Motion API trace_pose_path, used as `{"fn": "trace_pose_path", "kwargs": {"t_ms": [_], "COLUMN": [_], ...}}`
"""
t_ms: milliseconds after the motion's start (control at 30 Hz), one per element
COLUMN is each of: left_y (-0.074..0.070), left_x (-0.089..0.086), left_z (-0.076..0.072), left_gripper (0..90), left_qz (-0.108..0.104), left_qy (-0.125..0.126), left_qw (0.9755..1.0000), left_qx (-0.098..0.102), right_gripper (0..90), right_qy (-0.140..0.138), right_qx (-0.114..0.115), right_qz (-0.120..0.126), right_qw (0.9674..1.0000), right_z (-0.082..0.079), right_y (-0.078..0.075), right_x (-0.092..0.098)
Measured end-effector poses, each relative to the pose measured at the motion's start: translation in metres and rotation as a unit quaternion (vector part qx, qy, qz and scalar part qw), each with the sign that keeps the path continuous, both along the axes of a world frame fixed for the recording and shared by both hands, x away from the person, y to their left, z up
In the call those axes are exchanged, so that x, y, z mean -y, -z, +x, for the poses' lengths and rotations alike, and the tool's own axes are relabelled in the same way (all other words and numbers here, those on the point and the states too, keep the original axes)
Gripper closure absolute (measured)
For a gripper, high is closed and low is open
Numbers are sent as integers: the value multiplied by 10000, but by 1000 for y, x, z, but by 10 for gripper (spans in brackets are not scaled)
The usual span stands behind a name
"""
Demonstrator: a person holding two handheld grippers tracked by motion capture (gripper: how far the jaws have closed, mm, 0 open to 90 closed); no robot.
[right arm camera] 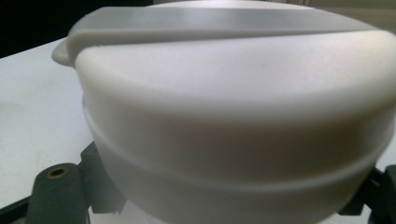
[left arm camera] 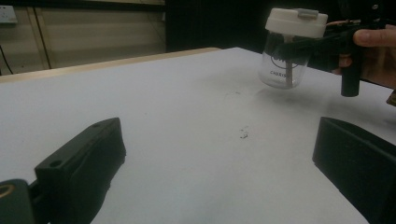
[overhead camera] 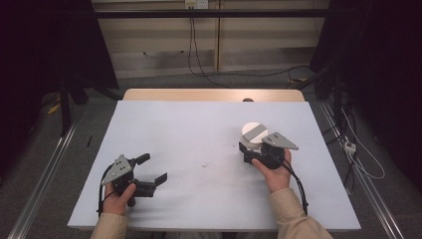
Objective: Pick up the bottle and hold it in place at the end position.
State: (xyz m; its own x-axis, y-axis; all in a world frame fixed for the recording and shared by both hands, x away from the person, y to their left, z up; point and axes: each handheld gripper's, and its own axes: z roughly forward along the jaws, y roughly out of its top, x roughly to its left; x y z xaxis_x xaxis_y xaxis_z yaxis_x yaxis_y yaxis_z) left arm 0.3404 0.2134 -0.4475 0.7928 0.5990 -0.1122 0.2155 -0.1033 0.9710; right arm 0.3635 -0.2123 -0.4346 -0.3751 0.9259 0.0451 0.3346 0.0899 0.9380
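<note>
Clear glossy plastic jar, matt white lid, smooth white table

My desk, topped with a pale sheet, shows a strip of bare wood along its far edge. Beyond it, beige wall panels carry a socket with black cables trailing onto grey carpet. Dark curtains flank both sides; metal rails run alongside.
</note>
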Motion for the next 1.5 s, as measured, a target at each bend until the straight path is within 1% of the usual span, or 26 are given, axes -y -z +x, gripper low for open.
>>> {"fn": "trace_pose_path", "kwargs": {"t_ms": [67, 133, 233, 400, 567, 667, 700, 800, 900, 933, 1000, 1133, 1200, 1267, 1500], "left_y": [-1, -1, -1, -2, -2, -2, -2, -2, -1, -1, -1, -1, -1, -1, -1], "left_x": [0, 0, 0, 1, 3, 3, 3, 2, 3, 3, 3, 3, 3, 3, 3], "left_z": [0, 0, 0, 1, 0, 1, 1, 1, 1, 1, 1, 1, 1, 1, 1], "left_gripper": [17, 17, 17, 17, 17, 17, 17, 17, 17, 17, 17, 17, 17, 17, 17], "left_qz": [-49, -52, -56, -139, -61, -36, -46, -48, -40, -31, -10, -43, -27, -1, 27], "left_qy": [13, 2, -30, -57, -12, -60, -53, -63, -74, -65, -55, -71, -49, -10, 5], "left_qw": [10000, 10000, 10000, 9999, 10000, 10000, 10000, 10000, 10000, 10000, 10000, 10000, 10000, 10000, 10000], "left_qx": [12, 38, 10, 5, 16, 15, 15, 0, -20, -12, -9, -15, 5, -23, -11], "right_gripper": [185, 185, 185, 185, 185, 185, 185, 185, 185, 185, 185, 185, 185, 185, 185], "right_qy": [-19, -21, -55, -73, -115, -138, -171, -208, -241, -244, -253, -281, -299, -332, -342], "right_qx": [2, 1, 26, 17, 0, 19, 28, 35, 34, 35, 34, 31, 37, 18, -28], "right_qz": [2, -31, -33, -29, -36, -57, -101, -121, -81, -119, -112, -137, -163, -187, -146], "right_qw": [10000, 10000, 10000, 10000, 9999, 9999, 9998, 9997, 9997, 9996, 9996, 9995, 9994, 9993, 9993], "right_z": [1, 3, 5, 9, 13, 15, 17, 18, 21, 23, 23, 27, 28, 30, 34], "right_y": [0, -1, -1, -1, -1, -2, -3, -4, -4, -4, -4, -5, -5, -5, -1], "right_x": [-1, -4, -7, -12, -16, -20, -23, -25, -29, -32, -32, -37, -39, -43, -47]}}
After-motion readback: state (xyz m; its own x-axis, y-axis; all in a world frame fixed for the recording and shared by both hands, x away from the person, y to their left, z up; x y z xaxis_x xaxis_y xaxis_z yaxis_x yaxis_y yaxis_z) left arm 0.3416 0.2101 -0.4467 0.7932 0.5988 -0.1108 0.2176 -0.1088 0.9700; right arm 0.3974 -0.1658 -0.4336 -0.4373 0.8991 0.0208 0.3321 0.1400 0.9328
